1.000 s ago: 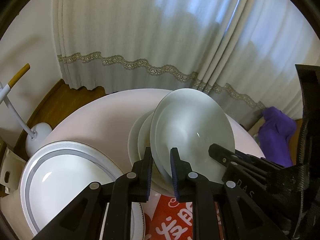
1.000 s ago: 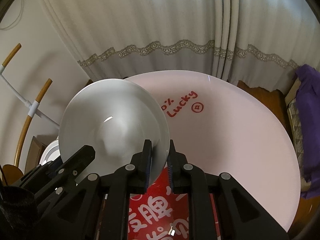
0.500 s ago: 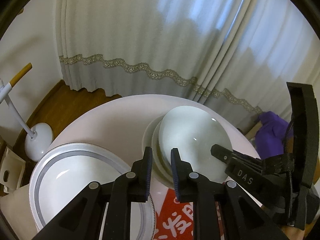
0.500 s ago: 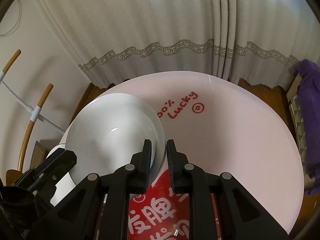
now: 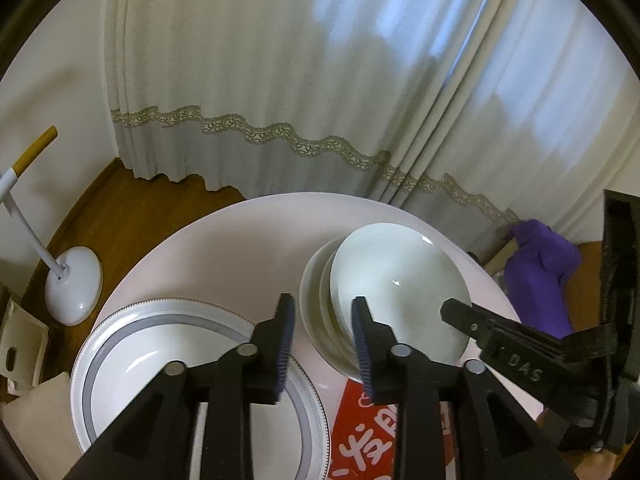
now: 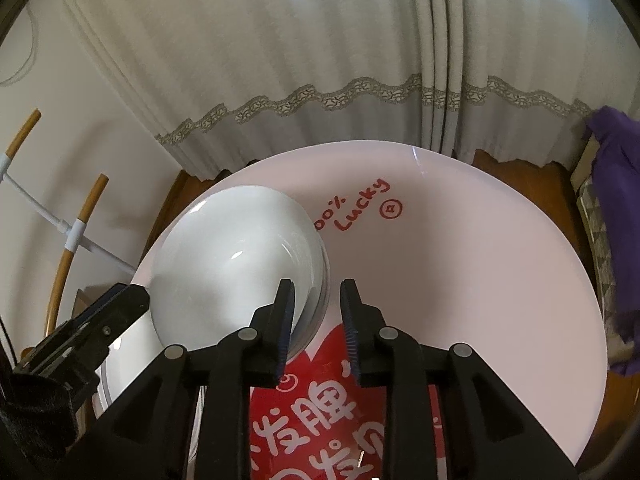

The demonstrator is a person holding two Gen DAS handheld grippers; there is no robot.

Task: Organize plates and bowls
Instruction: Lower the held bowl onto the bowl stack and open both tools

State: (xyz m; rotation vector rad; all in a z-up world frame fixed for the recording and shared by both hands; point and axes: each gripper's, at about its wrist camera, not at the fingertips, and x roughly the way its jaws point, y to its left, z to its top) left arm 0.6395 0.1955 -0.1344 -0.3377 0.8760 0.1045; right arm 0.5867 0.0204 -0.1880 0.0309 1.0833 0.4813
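A stack of white bowls sits on the round pink table, the top bowl nested in the others. My left gripper straddles the stack's near left rim, its jaws opening and the pads off the rim. In the right wrist view, the same bowl stack lies left of centre. My right gripper has the stack's right rim between its opening jaws, with a gap showing on both sides. A large white plate with a grey band lies at the lower left, under the left gripper.
The table bears red print, "Lucky" lettering and a red patch at the front. A white lamp base stands on the wooden floor at left. A purple cloth hangs at right. Curtains fill the background.
The top bowl, held tilted by both grippers, came down level onto the stack. Both pairs of jaws have spread apart and let go of its rim. The left gripper drew back a little.
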